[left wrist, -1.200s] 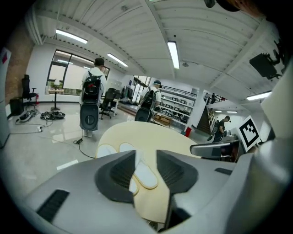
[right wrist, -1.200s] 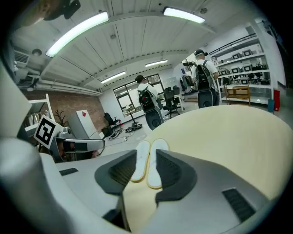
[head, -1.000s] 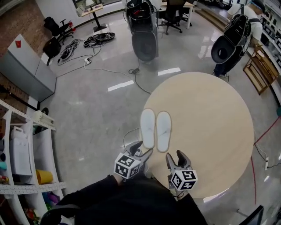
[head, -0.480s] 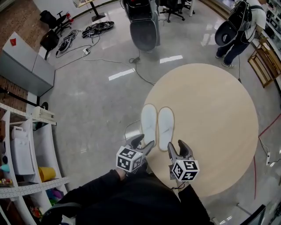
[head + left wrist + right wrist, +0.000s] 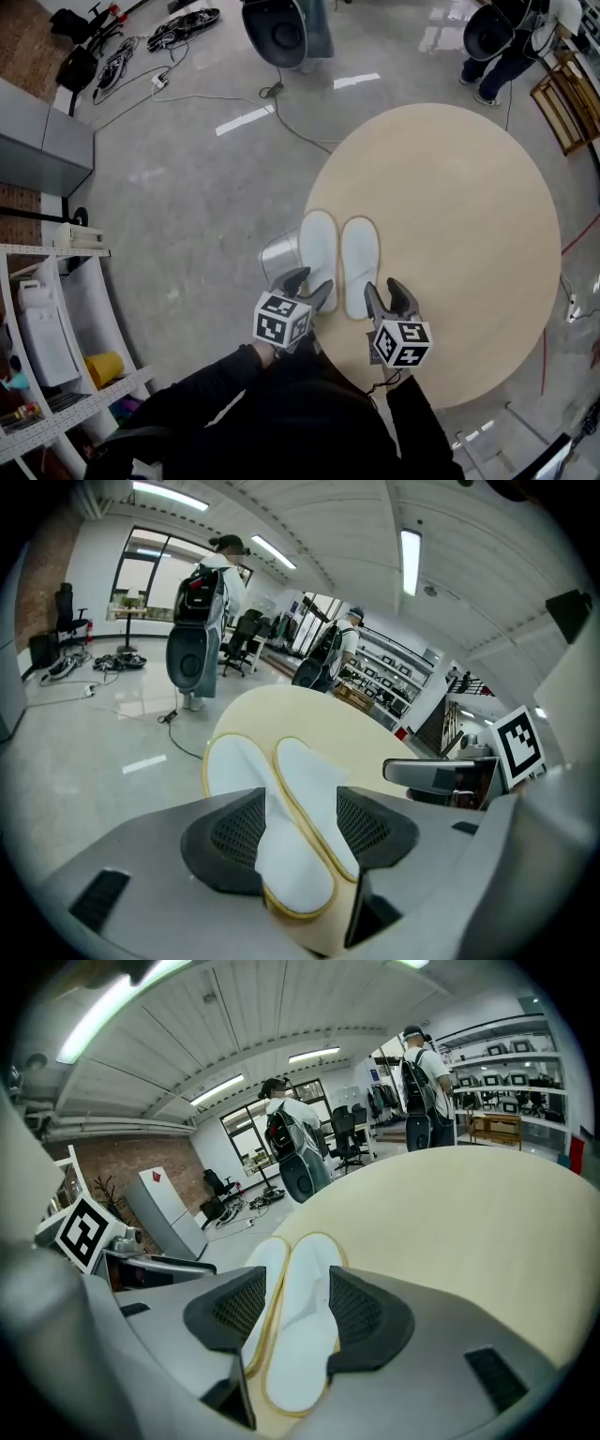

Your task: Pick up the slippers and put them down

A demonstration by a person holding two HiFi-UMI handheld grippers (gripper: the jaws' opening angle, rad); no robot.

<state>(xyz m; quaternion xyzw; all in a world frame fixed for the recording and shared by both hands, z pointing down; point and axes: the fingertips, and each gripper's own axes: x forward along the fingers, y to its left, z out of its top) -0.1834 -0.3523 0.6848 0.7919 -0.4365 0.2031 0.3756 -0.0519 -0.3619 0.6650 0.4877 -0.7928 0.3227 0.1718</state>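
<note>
— Where are the grippers?
— The left gripper [image 5: 311, 283] and the right gripper [image 5: 386, 289] sit side by side at the heel end of the slippers [image 5: 339, 262], both tilted down toward them.
— And the jaws?
— Apart on both, pads pressing nothing. The dark-sleeved arms [image 5: 220, 392] extend behind them.

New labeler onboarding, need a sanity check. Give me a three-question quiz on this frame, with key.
1. True or false: the left slipper and the right slipper lie side by side on the round table.
2. The left gripper is: A) shut on a slipper; B) open, gripping nothing; C) out of view.
3. Fill in: the slippers are ____ with yellow edging.
Key: 1 true; 2 B; 3 white.
</note>
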